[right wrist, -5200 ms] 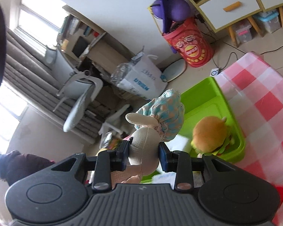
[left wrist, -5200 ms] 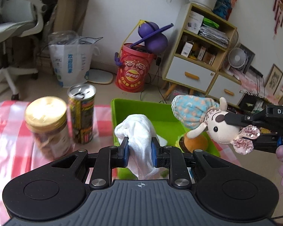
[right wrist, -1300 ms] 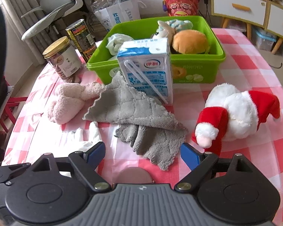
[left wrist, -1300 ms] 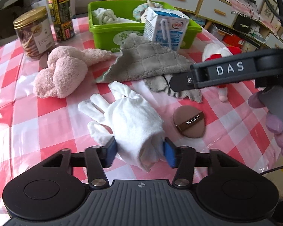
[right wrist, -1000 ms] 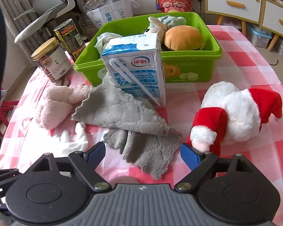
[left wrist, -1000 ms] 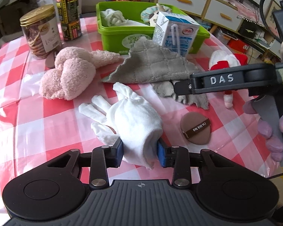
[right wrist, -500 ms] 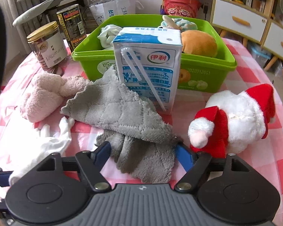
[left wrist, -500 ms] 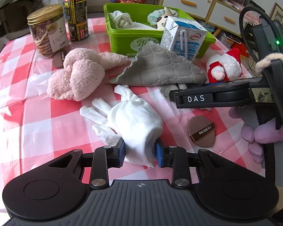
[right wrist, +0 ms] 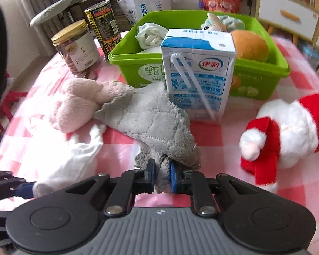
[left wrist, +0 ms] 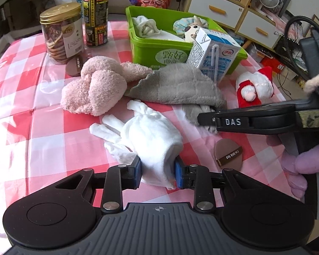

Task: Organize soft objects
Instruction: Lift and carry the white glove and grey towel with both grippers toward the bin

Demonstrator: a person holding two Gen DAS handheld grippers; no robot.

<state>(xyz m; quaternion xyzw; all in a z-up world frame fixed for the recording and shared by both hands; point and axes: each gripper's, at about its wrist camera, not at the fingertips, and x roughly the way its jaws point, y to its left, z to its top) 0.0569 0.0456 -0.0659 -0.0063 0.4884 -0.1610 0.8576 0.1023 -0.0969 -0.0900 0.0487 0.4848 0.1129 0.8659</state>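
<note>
A white glove (left wrist: 147,136) lies on the red-checked tablecloth, and my left gripper (left wrist: 158,174) is shut on its cuff. My right gripper (right wrist: 161,178) is shut on the near corner of a grey quilted cloth (right wrist: 151,119), which spreads back to a milk carton (right wrist: 198,72). In the left wrist view the right gripper's arm (left wrist: 253,122) reaches in from the right over the grey cloth (left wrist: 178,87). A pink fluffy towel (left wrist: 95,89) lies knotted on the left. A Santa plush (right wrist: 287,136) rests at right. The green bin (right wrist: 263,78) behind holds a white rag, a mouse doll and a bun plush.
A cookie jar (left wrist: 62,29) and a tall can (left wrist: 95,17) stand at the back left. Two brown powder puffs lie on the cloth, one (left wrist: 229,156) near my left gripper, one (left wrist: 75,65) by the jar. A gloved hand (left wrist: 297,165) holds the right gripper. Shelves and drawers stand beyond the table.
My right gripper's jaws went from wide apart to shut on the corner of the grey cloth. The left gripper has tightened on the white glove and stayed in place.
</note>
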